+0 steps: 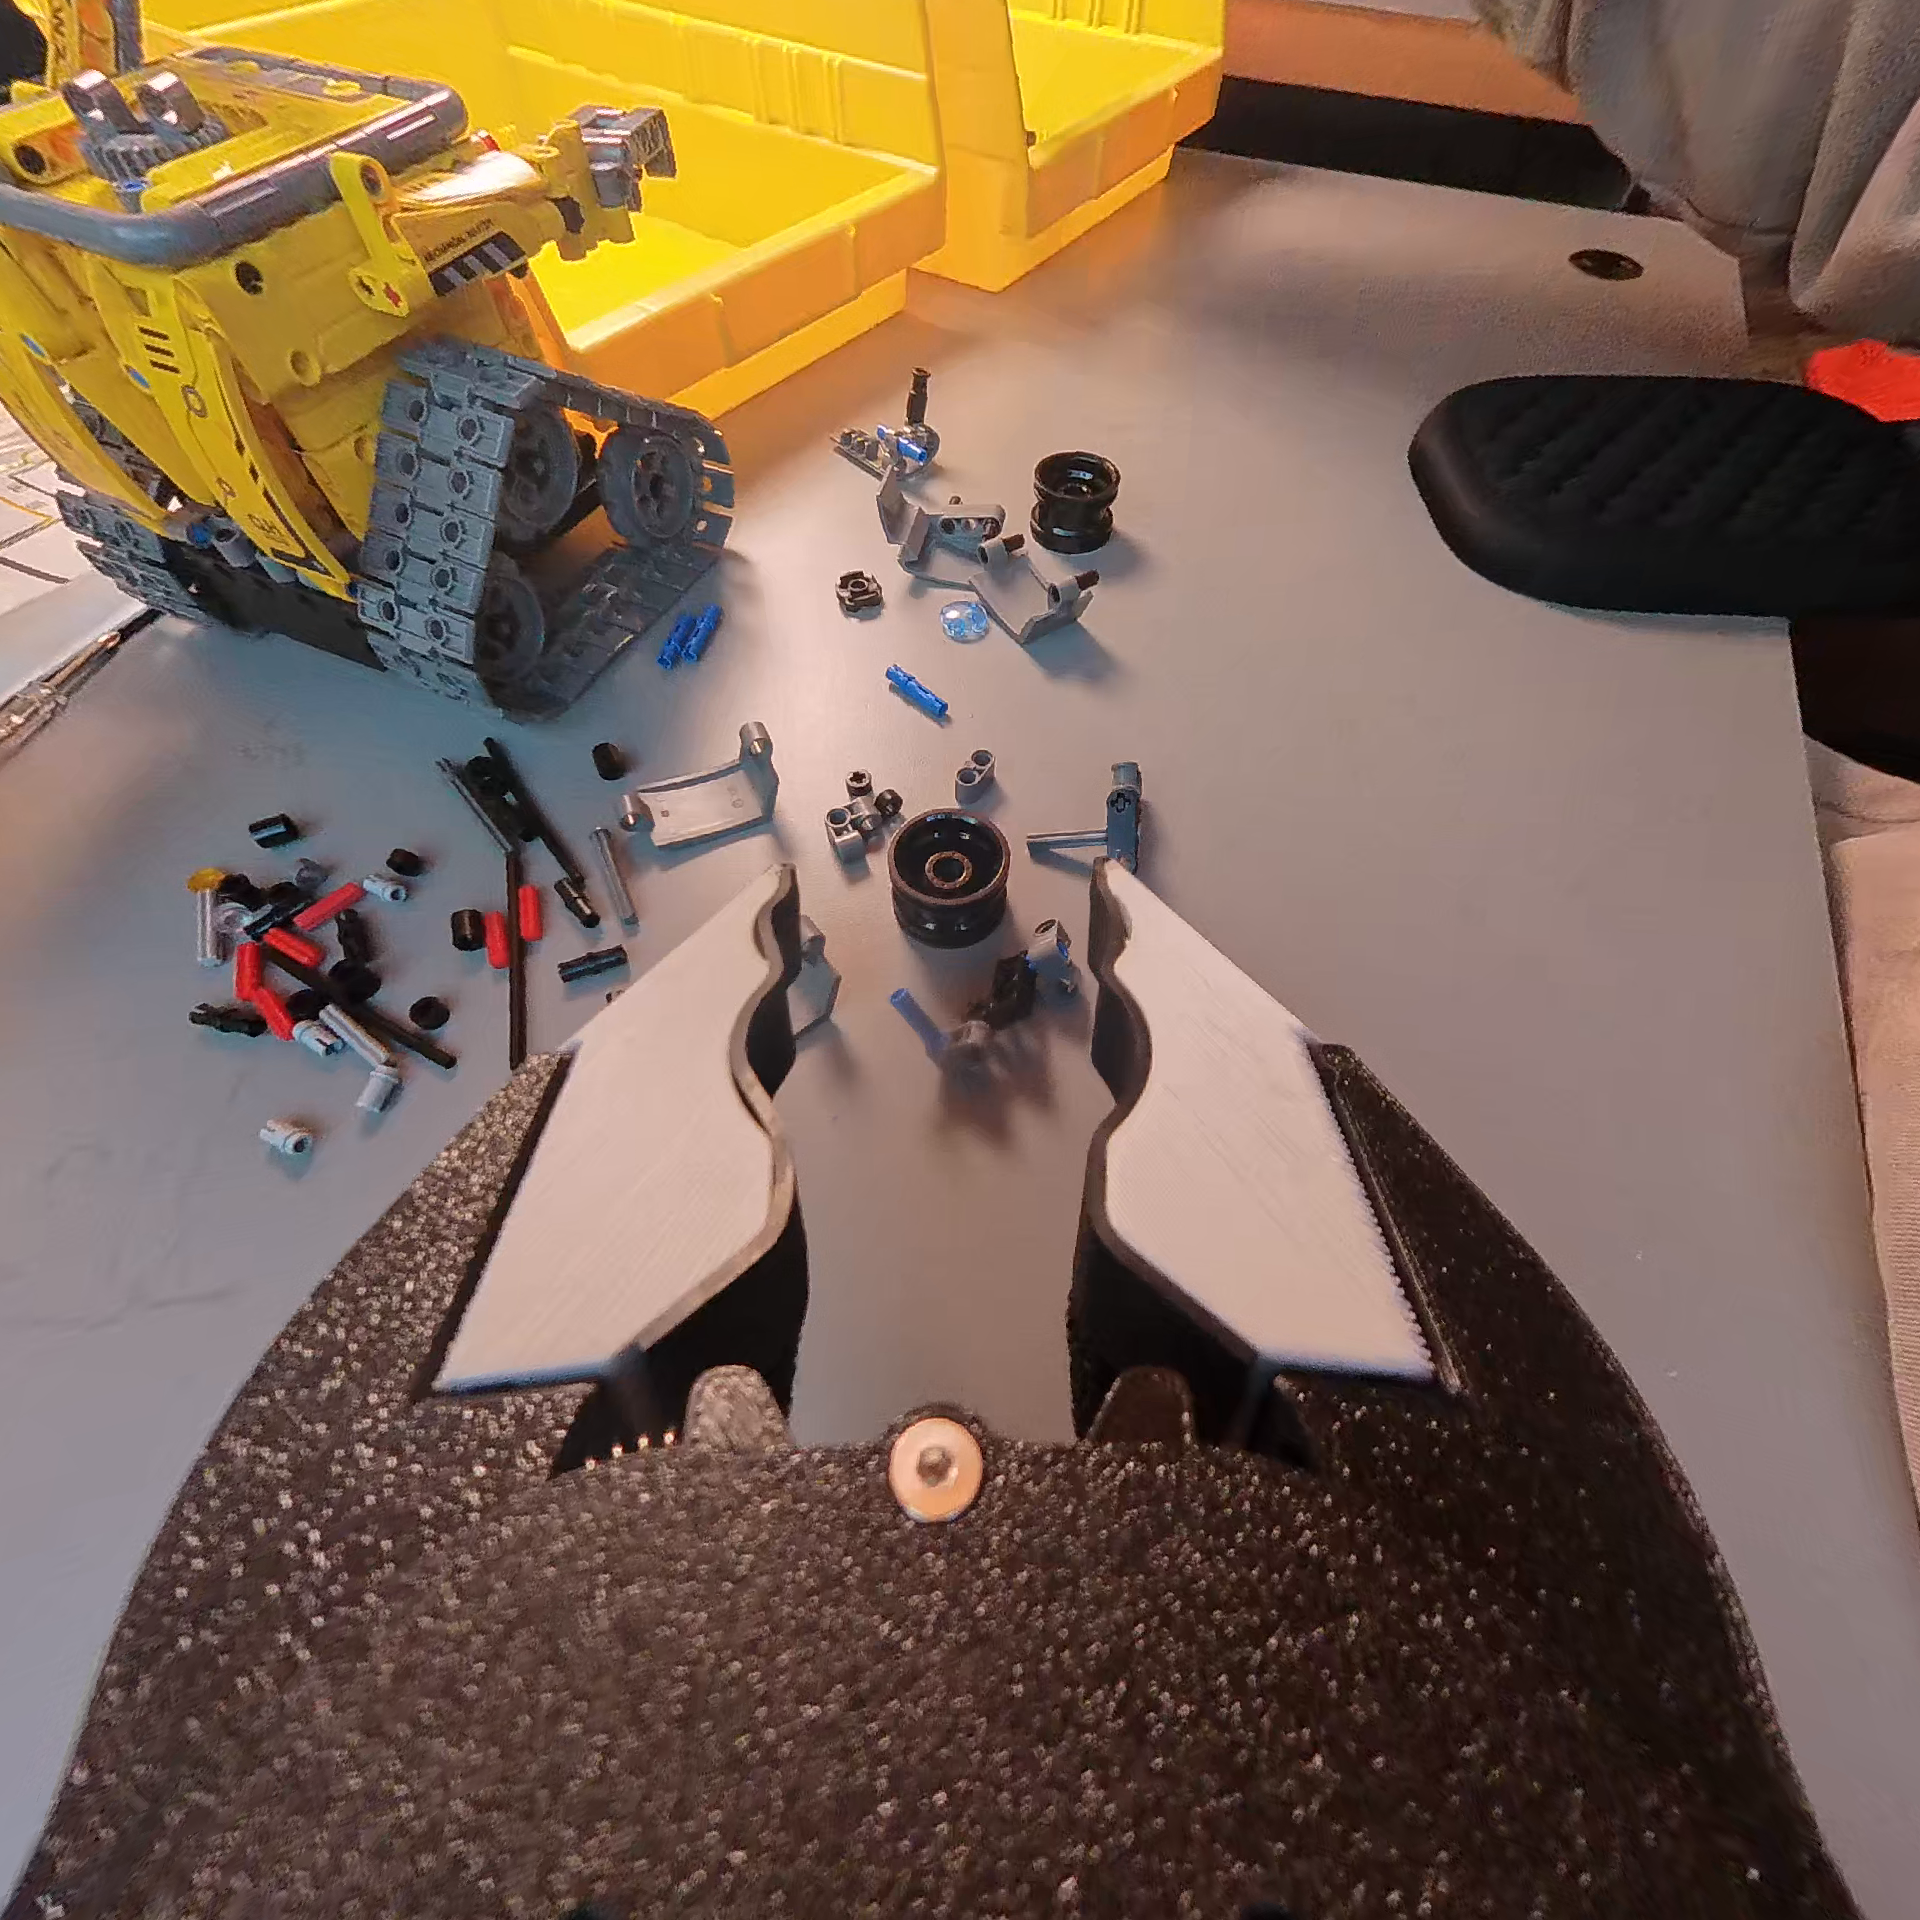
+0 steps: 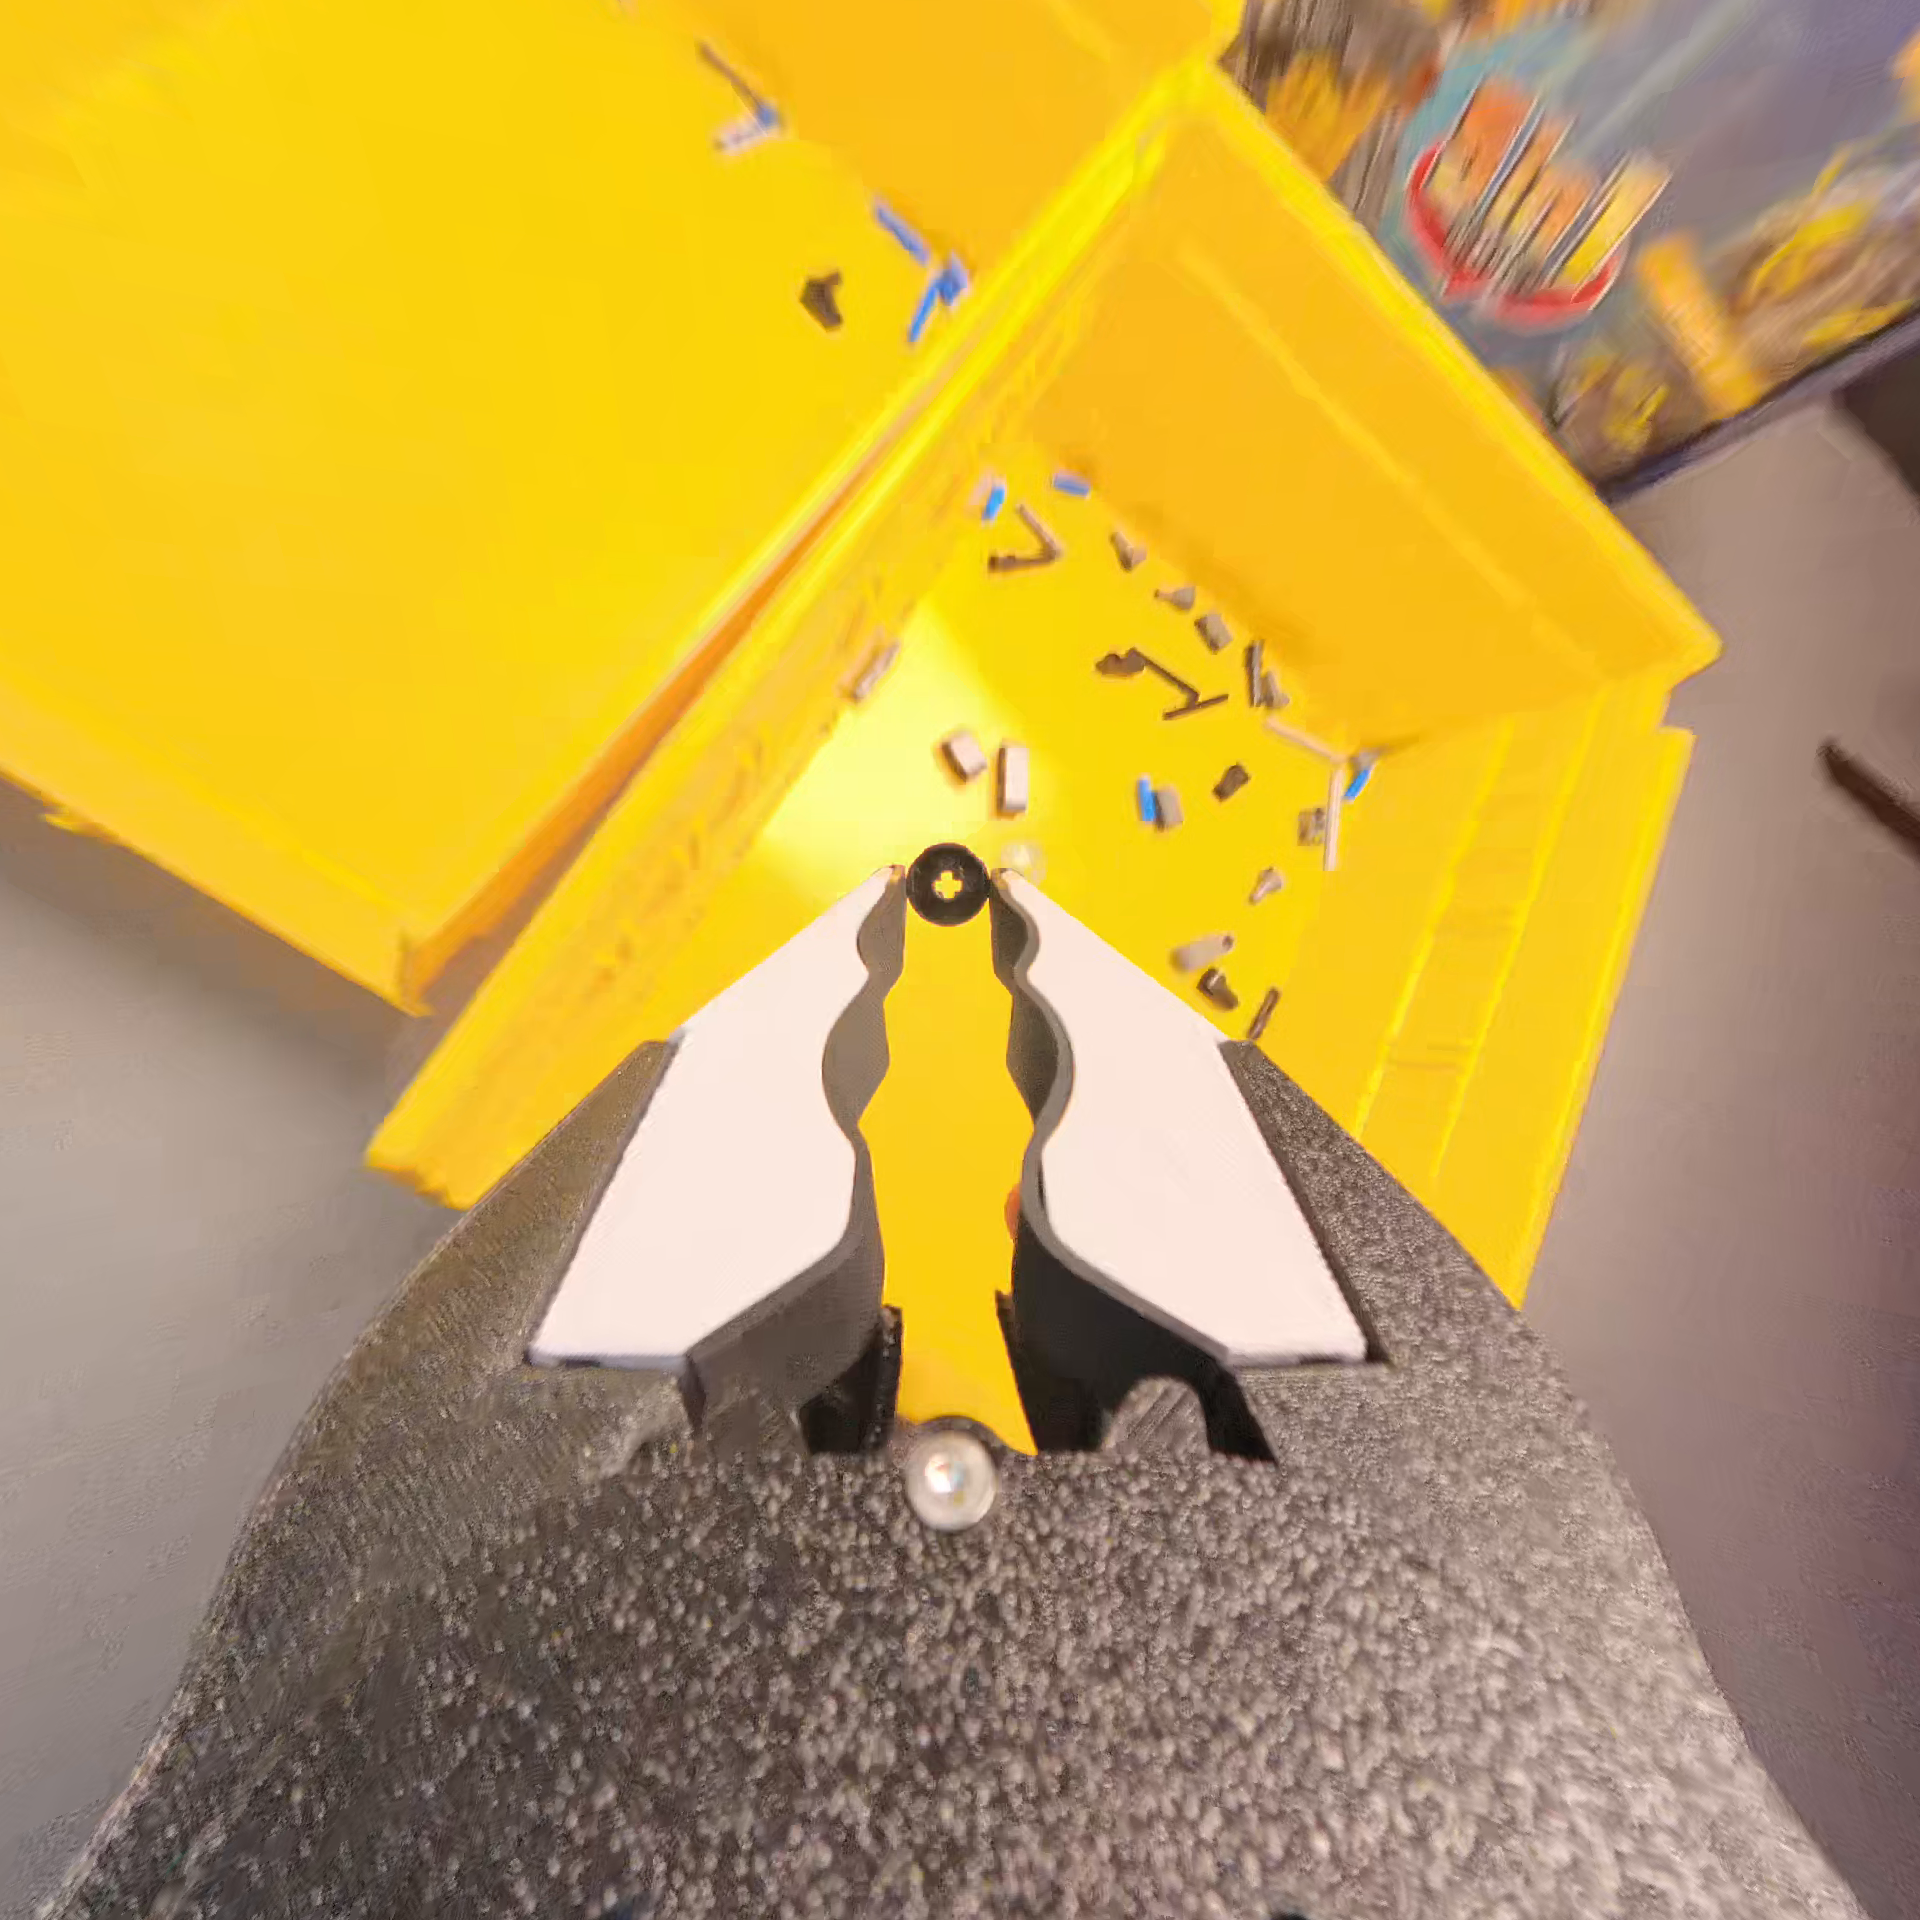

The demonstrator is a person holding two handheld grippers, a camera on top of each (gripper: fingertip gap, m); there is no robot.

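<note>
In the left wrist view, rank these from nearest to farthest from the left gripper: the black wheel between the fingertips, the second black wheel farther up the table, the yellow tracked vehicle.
From the left gripper:
1. Black wheel, right between the fingertips.
2. Second black wheel, ahead, slightly right.
3. Yellow tracked vehicle, far ahead on the left.

Small round black piece (image 2: 945,884) pinched at jaws' tips, above yellow bin (image 2: 1455,935)

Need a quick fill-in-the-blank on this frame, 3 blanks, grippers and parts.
1. The right gripper pinches a small round ____ piece over the yellow bin.
2. The left gripper is ____, holding nothing.
3. The black wheel lies on the ____ table.

Missing: black; open; grey
</note>
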